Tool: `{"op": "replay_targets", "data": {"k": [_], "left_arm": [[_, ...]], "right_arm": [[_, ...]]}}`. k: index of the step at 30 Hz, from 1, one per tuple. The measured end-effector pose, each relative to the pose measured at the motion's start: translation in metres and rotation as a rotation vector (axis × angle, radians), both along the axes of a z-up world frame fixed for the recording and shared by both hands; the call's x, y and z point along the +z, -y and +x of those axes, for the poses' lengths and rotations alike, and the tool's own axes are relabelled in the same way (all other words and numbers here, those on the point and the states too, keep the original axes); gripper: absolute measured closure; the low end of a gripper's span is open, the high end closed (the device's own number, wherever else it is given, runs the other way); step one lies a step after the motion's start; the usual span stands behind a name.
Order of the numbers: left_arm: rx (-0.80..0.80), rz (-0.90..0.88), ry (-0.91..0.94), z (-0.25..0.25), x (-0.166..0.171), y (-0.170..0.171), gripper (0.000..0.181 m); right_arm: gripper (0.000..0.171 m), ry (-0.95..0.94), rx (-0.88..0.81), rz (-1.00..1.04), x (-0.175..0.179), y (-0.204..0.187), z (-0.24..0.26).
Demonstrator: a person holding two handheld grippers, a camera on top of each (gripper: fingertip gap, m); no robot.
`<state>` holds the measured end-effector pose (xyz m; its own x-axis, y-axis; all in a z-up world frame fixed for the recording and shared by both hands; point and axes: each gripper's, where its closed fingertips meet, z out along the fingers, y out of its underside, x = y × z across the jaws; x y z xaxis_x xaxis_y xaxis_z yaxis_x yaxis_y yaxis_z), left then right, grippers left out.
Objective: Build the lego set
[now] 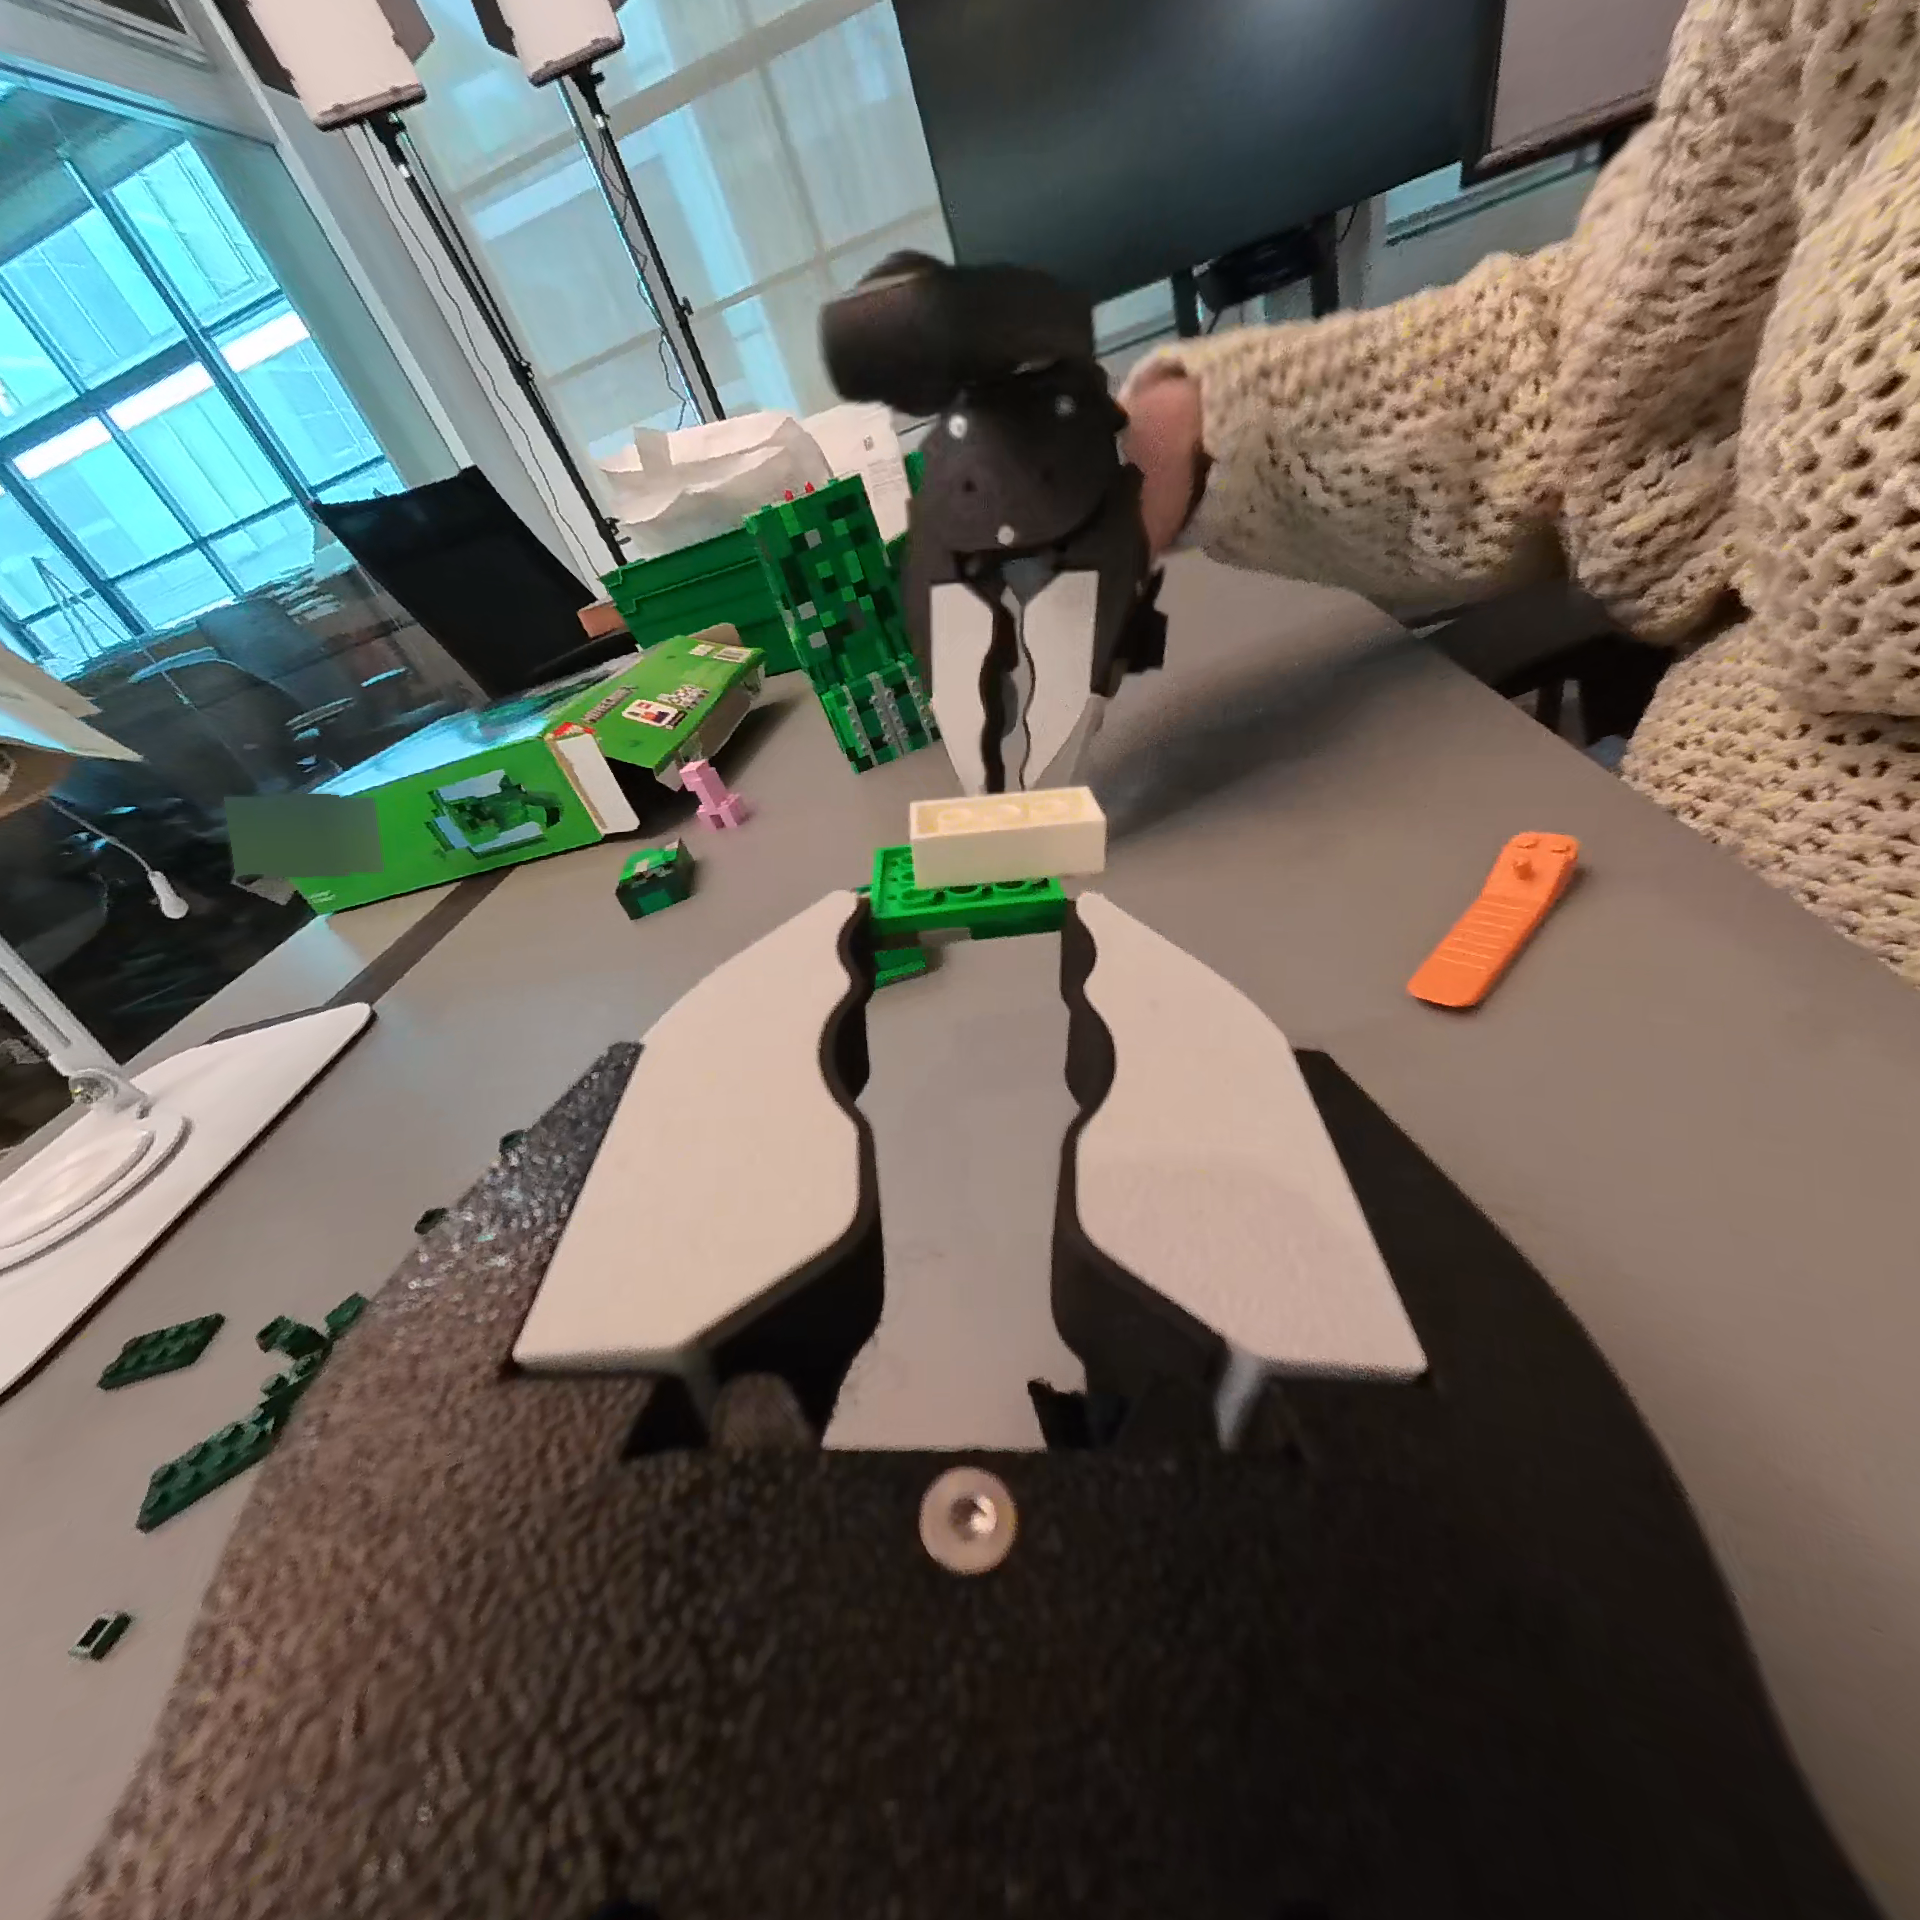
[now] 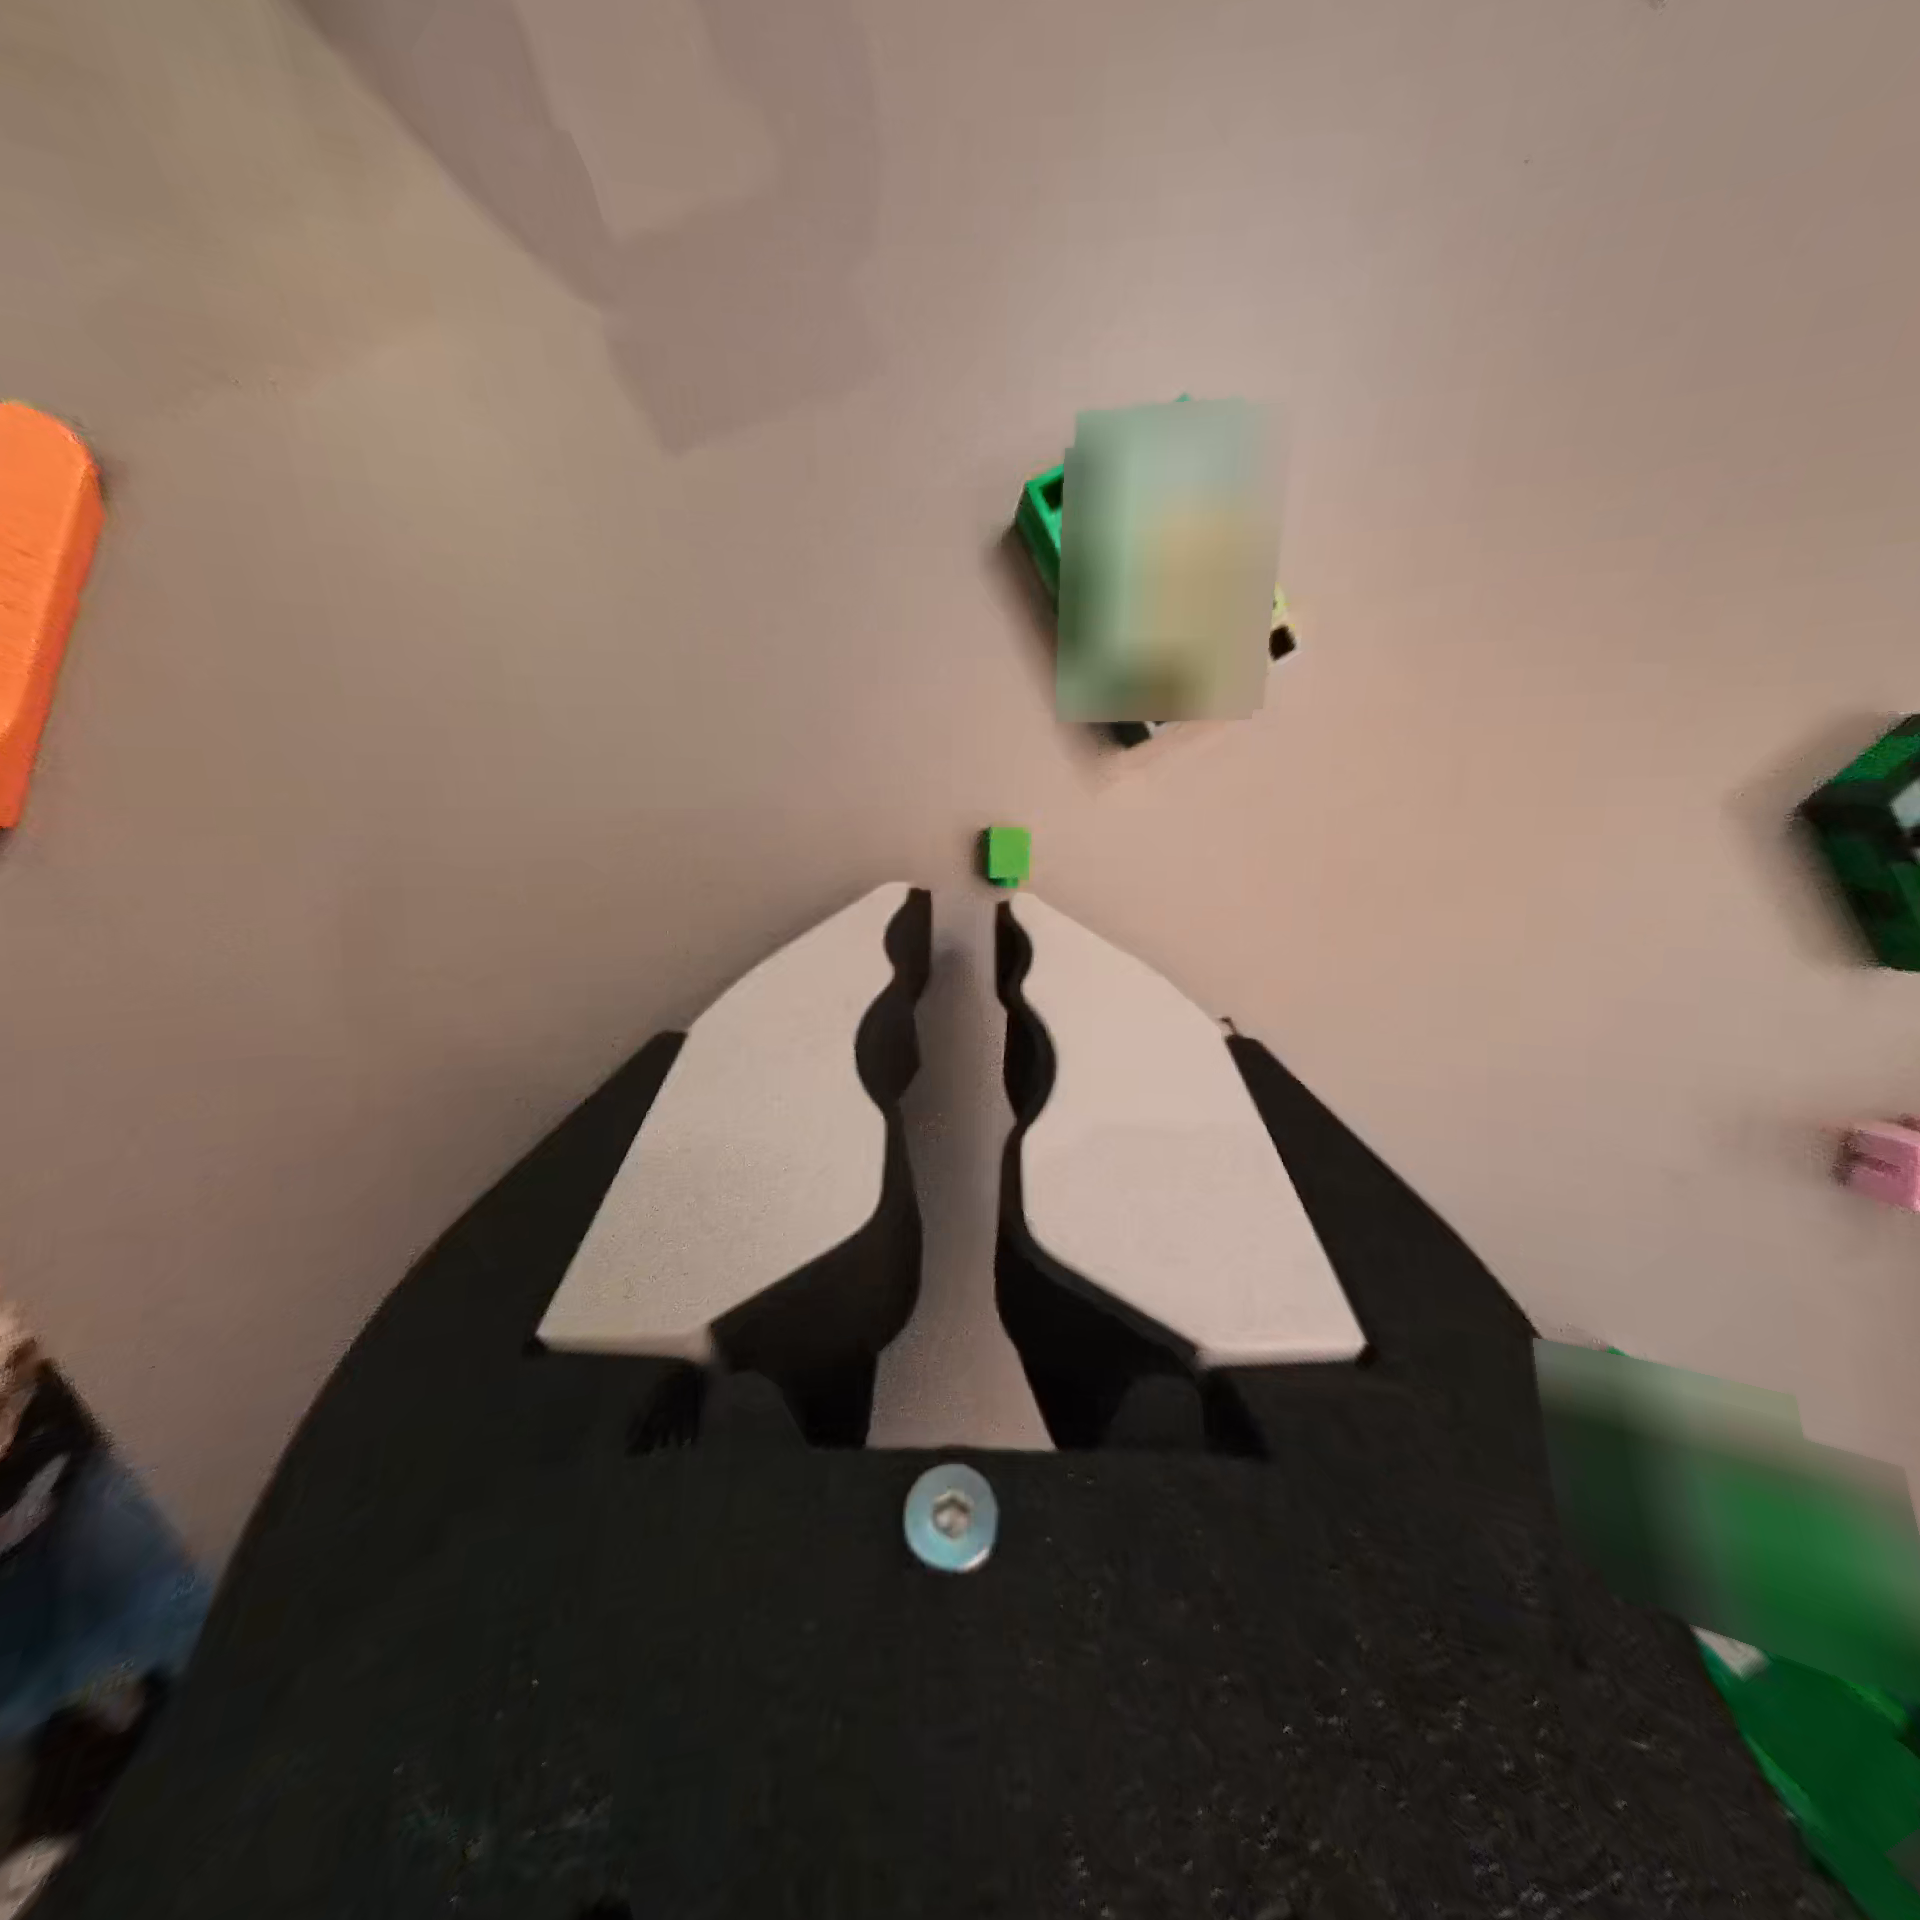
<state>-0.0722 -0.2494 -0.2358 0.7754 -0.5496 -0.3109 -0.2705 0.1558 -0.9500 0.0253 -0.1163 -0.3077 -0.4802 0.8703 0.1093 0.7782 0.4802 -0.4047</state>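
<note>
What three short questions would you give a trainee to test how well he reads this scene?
1. True or false: the white brick sits on top of a green plate.
2. Which colour is the flat tool lying apart from the bricks? A orange, B blue, C pink.
3. Short answer: does the right gripper hold the small green cube?

Key: 1 true. 2 A. 3 No, the cube lies just ahead of the jaws, which hold nothing.

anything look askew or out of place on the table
The white brick sits offset on the green piece, overhanging its right end. The green box lies on its side with its flap open.
</note>
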Motion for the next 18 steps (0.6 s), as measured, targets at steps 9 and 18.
{"op": "replay_targets", "data": {"k": [9,18], "left_arm": [[-0.006,-0.003,-0.011,0.000,-0.002,-0.001,0.147],[0.054,0.073,0.082,-0.008,0.012,-0.004,0.147]], "right_arm": [[0.155,0.330,0.110,0.191,-0.014,-0.008,-0.011],[0.163,-0.274,0.290,-0.066,0.055,0.055,-0.065]]}}
